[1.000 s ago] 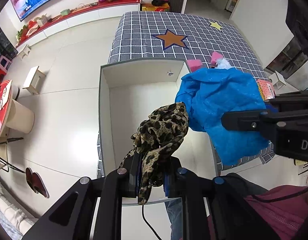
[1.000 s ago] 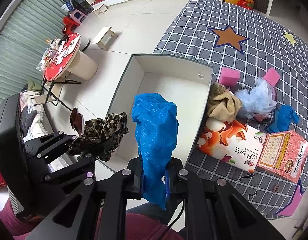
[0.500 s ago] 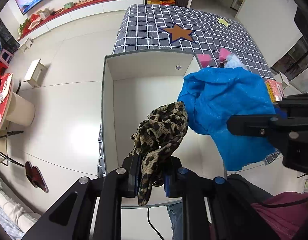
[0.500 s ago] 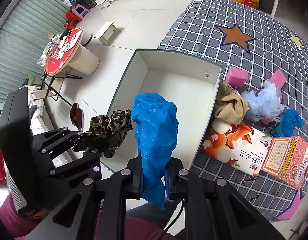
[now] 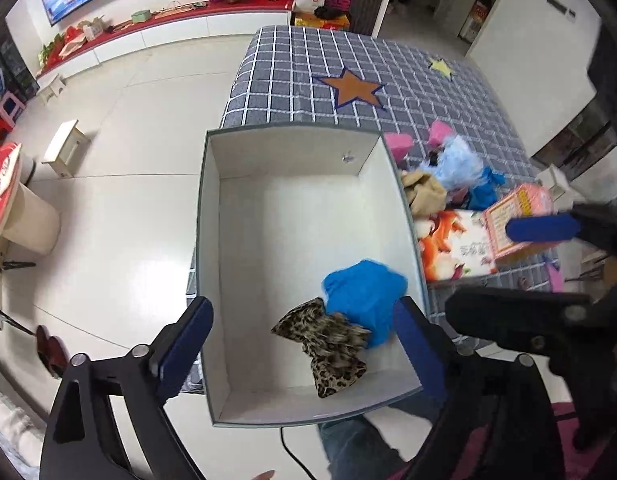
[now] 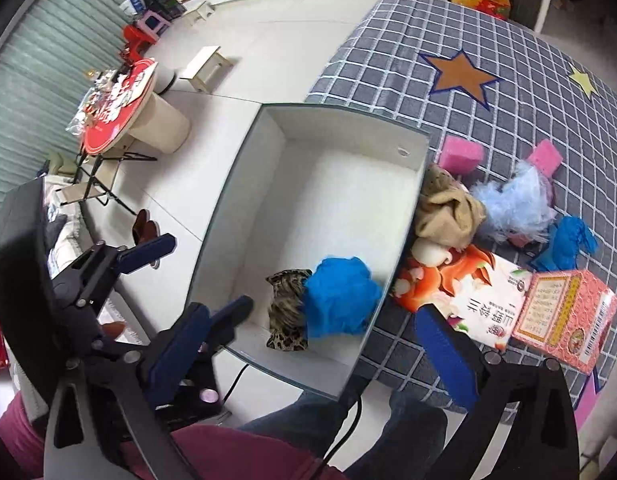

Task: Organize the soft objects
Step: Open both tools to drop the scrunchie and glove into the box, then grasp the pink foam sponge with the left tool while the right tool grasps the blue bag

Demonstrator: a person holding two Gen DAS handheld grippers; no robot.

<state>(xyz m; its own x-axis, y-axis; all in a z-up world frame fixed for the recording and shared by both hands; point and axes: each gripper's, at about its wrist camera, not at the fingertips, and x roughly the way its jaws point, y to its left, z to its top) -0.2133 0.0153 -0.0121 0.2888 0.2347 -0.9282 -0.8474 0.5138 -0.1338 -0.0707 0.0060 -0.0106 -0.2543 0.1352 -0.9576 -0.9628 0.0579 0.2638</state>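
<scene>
Where the white box [image 5: 292,216] sits at the edge of the grid-patterned table [image 5: 308,64], you can see two soft pieces lying on its floor in the near right corner: a crumpled leopard-print cloth [image 5: 328,344] and a bright blue cloth [image 5: 364,296], bunched and touching each other, the blue one close to the right wall. The rest of the box floor is bare.

Just outside that right wall lie a beige cloth [image 6: 448,212], a pale blue fluffy piece [image 6: 512,200], a small blue cloth [image 6: 568,244] and two pink sponges [image 6: 462,154], with a printed tissue pack [image 6: 468,292] and a pink box [image 6: 564,316] nearer you. Nothing lies over the pieces in the box.

Your left gripper [image 5: 304,340] and right gripper [image 6: 316,344] both point steeply down over the near end of the box. Their jaws have just been opening and now stand wide apart, with nothing pressed between the blue pads [image 5: 184,344]; the cloths lie loose below them.
</scene>
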